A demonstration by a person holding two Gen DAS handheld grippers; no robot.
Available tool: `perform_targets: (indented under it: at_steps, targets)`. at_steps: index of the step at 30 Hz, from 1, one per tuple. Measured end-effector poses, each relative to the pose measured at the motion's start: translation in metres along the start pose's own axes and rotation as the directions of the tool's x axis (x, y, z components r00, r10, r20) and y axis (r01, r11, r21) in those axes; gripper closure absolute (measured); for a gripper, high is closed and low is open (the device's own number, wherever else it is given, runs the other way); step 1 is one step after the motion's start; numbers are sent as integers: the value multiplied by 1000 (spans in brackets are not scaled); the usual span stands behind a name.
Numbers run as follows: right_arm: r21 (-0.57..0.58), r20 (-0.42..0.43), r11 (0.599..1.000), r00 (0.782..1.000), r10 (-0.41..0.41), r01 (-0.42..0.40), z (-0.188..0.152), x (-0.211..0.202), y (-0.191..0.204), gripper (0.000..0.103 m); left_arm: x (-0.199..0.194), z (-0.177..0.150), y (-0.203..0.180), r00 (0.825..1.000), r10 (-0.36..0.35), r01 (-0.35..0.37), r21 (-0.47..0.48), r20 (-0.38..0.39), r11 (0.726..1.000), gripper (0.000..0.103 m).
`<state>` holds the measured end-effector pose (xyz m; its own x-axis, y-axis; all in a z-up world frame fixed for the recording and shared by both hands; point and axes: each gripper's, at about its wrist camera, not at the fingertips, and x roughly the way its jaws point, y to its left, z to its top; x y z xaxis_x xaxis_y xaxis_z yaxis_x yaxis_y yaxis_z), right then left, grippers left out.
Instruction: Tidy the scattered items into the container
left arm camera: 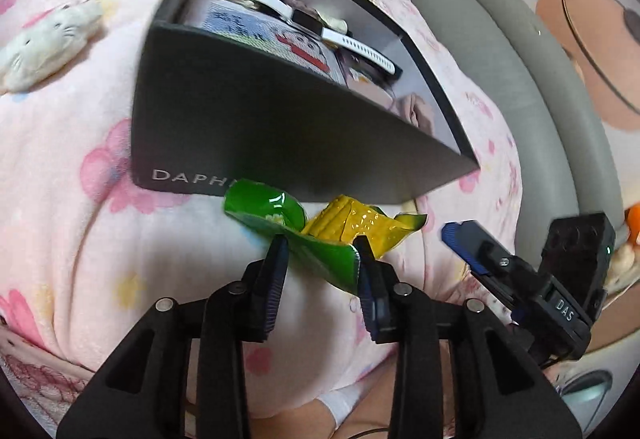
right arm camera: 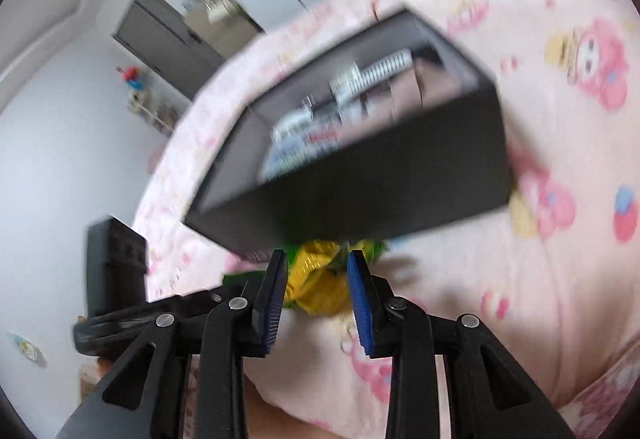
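A dark grey open box (left arm camera: 256,131) marked DAPH... sits on a pink blanket and holds a white-strapped watch (left arm camera: 304,19), a cartoon card and other small items. A green and yellow snack wrapper (left arm camera: 320,235) lies against the box's near wall. My left gripper (left arm camera: 320,243) is open with its fingers either side of the wrapper's near edge. My right gripper (right arm camera: 316,259) is open just before the same wrapper (right arm camera: 316,279), below the box (right arm camera: 360,183); it also shows at the right of the left wrist view (left arm camera: 464,239). The right wrist view is blurred.
A white plush cat (left arm camera: 44,43) lies on the blanket at the far left. A grey padded bed edge (left arm camera: 500,79) runs along the right. The pink blanket (right arm camera: 540,259) spreads to the right of the box. A wall and door (right arm camera: 160,35) stand beyond the bed.
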<state>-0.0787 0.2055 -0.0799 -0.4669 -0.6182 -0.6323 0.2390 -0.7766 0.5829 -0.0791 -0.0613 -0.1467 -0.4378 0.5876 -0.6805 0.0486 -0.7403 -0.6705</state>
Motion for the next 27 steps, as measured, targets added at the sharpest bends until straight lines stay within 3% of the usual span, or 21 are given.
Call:
perform_targets:
  at_steps: [4, 9, 13, 16, 18, 20, 23, 27]
  targets:
    - [-9, 21, 999, 999, -43, 43, 7, 8, -2, 75, -1, 1, 2, 1000, -23, 23, -3, 6, 1000, 69]
    - [-12, 1, 1000, 1000, -23, 23, 19, 25, 4, 75, 2, 3, 1, 999, -31, 32, -21, 21, 999, 69]
    - [-24, -130, 994, 985, -113, 110, -2, 39, -4, 76, -3, 4, 7, 997, -55, 58, -56, 49, 997, 69]
    - [17, -220, 996, 972, -85, 91, -11, 45, -10, 75, -7, 3, 7, 996, -59, 63, -63, 64, 996, 69]
    - [11, -207, 997, 976, -75, 79, -12, 40, -8, 75, -6, 3, 8, 997, -58, 62, -68, 58, 996, 68]
    - [11, -111, 999, 993, -37, 39, -5, 25, -3, 75, -3, 3, 8, 998, -49, 52, -72, 42, 996, 66]
    - [17, -22, 999, 999, -47, 48, 10, 19, -3, 76, -3, 3, 8, 998, -47, 49, -66, 32, 997, 66]
    - [49, -111, 994, 989, -94, 100, 8, 42, -15, 76, -9, 3, 11, 998, -40, 44, -81, 55, 996, 66]
